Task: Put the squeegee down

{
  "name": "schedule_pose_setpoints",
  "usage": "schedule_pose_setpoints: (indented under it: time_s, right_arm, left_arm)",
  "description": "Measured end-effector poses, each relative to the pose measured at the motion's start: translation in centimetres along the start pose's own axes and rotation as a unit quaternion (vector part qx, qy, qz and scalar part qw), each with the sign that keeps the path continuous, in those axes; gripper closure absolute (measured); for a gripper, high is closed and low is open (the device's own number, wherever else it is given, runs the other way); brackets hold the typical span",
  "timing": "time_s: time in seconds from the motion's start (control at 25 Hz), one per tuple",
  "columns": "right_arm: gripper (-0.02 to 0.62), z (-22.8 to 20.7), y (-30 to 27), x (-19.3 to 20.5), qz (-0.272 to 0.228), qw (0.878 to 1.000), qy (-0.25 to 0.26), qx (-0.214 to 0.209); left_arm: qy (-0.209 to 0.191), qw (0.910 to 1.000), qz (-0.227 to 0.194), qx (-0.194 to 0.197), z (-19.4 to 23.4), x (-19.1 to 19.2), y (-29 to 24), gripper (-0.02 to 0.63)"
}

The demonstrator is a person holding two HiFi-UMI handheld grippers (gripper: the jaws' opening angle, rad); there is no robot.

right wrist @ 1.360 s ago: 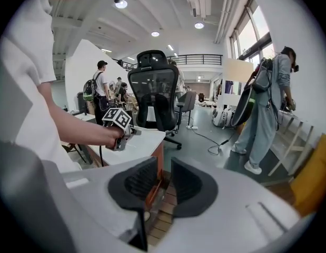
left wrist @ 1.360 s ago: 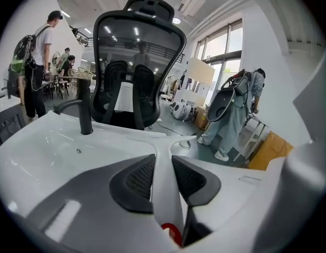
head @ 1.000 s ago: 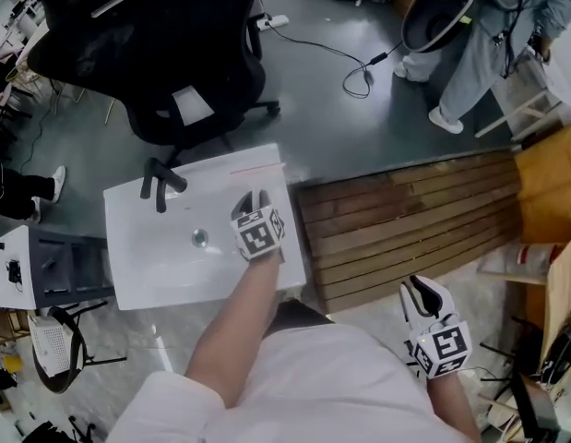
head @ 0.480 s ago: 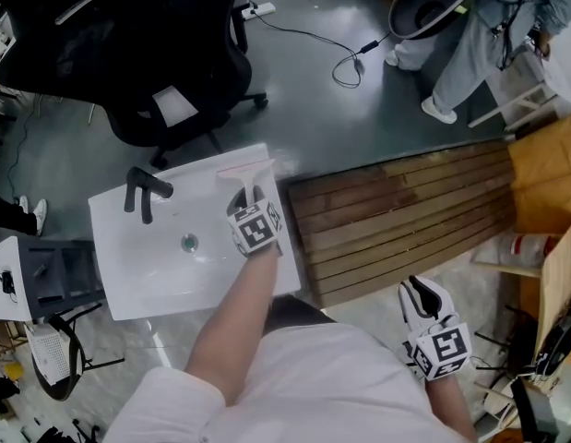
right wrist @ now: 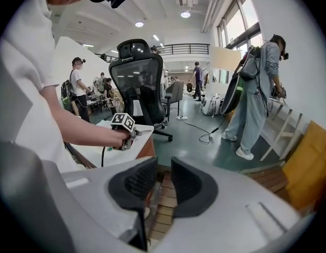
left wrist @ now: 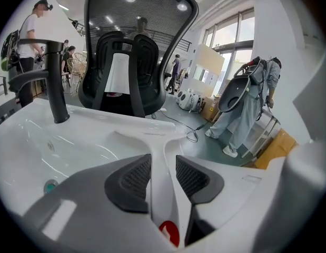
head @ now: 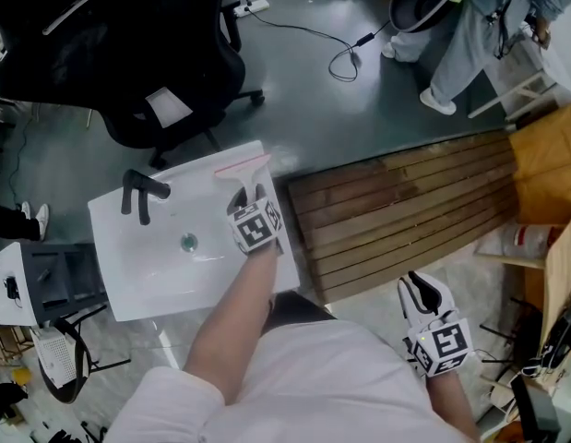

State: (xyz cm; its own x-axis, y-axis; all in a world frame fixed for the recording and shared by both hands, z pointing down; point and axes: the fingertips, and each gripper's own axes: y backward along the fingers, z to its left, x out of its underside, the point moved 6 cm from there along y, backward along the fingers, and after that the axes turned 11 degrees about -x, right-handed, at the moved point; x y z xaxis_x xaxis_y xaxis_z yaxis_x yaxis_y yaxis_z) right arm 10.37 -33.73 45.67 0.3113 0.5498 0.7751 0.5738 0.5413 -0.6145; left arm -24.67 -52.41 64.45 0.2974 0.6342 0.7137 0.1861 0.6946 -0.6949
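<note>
Squeegee (head: 244, 175) lies on the white sink's (head: 147, 275) right rim, blade toward 12 o'clock. Its handle sits between the left gripper's (head: 251, 197) jaws, which have just been opening and stand loose around it. Right gripper (head: 420, 290), empty with jaws slightly parted, hangs well apart at 5 o'clock.

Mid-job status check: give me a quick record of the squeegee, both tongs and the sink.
squeegee: head resting on the far right rim of the white sink
left tongs: jaws have just been opening; squeegee handle between the pads, not pinched
right tongs: slightly apart, empty; wooden slats visible through the gap
faucet: black, upright, far left of sink
task: squeegee down; left tongs not yet withdrawn
</note>
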Motion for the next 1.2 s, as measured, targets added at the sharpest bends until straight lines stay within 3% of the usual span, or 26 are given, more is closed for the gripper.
schedule_pose_setpoints:
  time_s: [0.68,0.96,1.2]
  right_arm:
    - [0.528,1.2,3.1,2.2,-0.027,0.999,0.029,-0.036]
    - [0.528,2.5,4.7,3.7,-0.04,0.996,0.048,-0.07]
    - [0.532,3.7,6.1,5.0,-0.062,0.991,0.07,-0.097]
  left_arm:
    - [-0.007,0.9992,-0.039,-0.009,0.8,1.3,7.3,0.436]
    - [-0.014,0.9983,-0.052,0.021,0.9,3.5,13.4,0.442]
    - [-0.037,0.994,-0.082,0.061,0.3,6.0,19.9,0.524]
